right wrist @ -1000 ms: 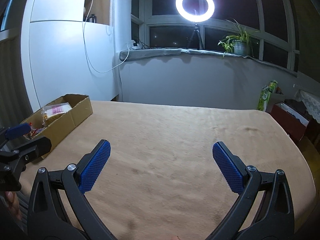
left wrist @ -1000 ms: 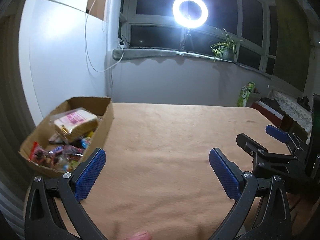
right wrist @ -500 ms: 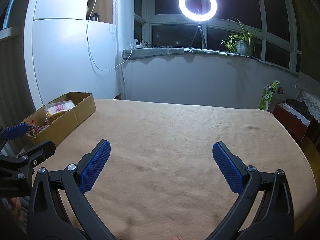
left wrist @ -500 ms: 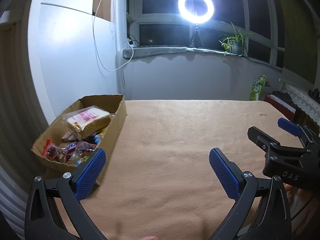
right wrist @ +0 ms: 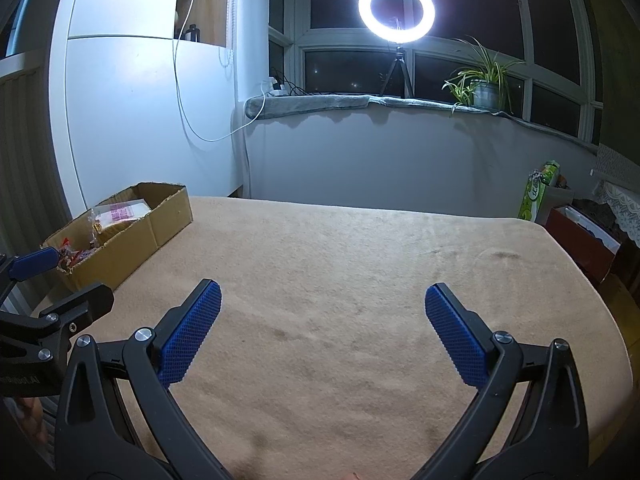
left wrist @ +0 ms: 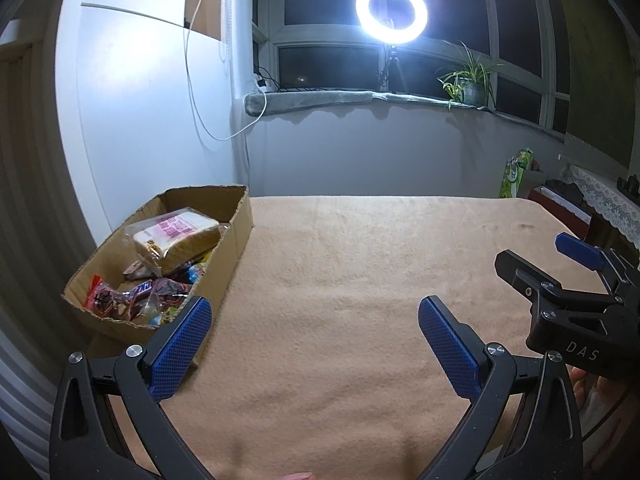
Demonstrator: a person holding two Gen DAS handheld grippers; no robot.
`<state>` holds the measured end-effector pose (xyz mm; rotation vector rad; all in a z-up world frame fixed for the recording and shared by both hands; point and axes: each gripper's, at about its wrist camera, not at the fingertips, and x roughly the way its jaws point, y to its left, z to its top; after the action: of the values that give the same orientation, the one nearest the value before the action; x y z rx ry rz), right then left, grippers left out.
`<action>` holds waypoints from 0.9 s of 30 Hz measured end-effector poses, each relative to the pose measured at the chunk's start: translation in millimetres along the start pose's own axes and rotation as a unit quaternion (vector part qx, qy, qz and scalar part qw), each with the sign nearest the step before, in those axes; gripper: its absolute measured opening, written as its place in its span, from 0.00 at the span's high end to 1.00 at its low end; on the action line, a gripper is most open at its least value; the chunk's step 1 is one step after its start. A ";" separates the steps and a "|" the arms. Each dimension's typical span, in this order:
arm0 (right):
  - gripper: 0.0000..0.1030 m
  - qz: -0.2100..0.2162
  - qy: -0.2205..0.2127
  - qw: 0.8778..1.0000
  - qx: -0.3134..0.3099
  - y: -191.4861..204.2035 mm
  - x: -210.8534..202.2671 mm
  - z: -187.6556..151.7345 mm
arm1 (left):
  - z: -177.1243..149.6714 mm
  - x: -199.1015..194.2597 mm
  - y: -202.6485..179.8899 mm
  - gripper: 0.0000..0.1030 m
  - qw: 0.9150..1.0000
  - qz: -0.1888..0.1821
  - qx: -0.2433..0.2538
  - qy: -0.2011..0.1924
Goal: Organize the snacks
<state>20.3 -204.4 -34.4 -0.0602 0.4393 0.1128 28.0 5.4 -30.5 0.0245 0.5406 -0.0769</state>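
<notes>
A cardboard box point(left wrist: 236, 232) stands at the table's left edge, also seen as the box point(right wrist: 160, 224) in the right wrist view. It holds a bagged loaf of bread point(left wrist: 180, 238) and several wrapped snacks point(left wrist: 136, 294). My left gripper point(left wrist: 314, 344) hovers open over the tan tablecloth, its left finger just beside the box's near corner. My right gripper point(right wrist: 322, 334) is open over the middle of the table with nothing between its fingers. Each gripper shows at the other view's edge.
The tan-covered table point(right wrist: 340, 264) ends at a grey wall under a windowsill with a ring light point(right wrist: 396, 4) and a potted plant point(right wrist: 484, 88). A green package point(right wrist: 538, 192) and a red box point(right wrist: 580, 240) stand off the right side.
Both views have swung slightly, so the box now sits a bit further right in the left wrist view. Both grippers stay open and empty.
</notes>
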 end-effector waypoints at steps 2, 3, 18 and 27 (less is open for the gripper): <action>0.00 0.001 0.001 1.000 0.000 0.5 0.7 -1.0 | 0.3 0.6 0.1 0.00 1.000 0.000 -0.001 0.000; 0.00 0.001 0.002 1.000 -0.001 0.5 0.9 -1.4 | 0.3 1.0 0.1 0.00 1.000 0.001 -0.001 0.001; 0.00 0.000 0.001 1.000 0.000 0.5 1.5 -1.7 | -0.7 1.7 -0.6 0.00 1.000 0.002 -0.001 0.001; 0.00 -0.001 0.000 1.000 0.000 0.1 1.1 -2.3 | -0.1 2.1 1.0 0.00 1.000 0.000 0.000 0.001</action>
<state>20.4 -204.4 -36.9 -0.0599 0.4392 0.1112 29.9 6.3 -31.6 0.0252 0.5420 -0.0761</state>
